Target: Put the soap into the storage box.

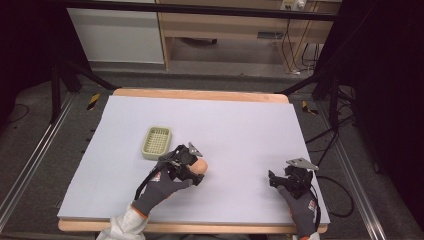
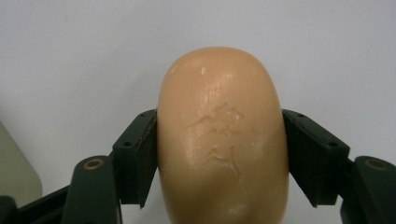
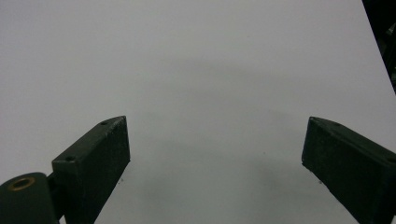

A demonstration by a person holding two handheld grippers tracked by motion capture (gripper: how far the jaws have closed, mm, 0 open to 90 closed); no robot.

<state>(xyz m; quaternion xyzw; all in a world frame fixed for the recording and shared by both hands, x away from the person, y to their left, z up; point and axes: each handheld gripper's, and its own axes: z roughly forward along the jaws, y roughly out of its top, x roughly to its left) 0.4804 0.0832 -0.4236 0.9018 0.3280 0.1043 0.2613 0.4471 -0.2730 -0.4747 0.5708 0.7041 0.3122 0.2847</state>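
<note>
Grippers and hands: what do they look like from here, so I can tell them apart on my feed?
Both grippers, left and right, are black with blocky jaws, brass-coloured pivot bushings and a grey three-cornered plate on top. Black cables trail from each. Both hands wear dark grey gloves with orange cuff trim; the left sleeve is white.

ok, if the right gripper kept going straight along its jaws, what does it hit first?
Probably nothing. The right gripper has its jaws open over the bare pale grey table sheet. Its own view shows no object ahead up to the sheet's edge, though depth is hard to judge. If angled down, it would touch the sheet itself.
</note>
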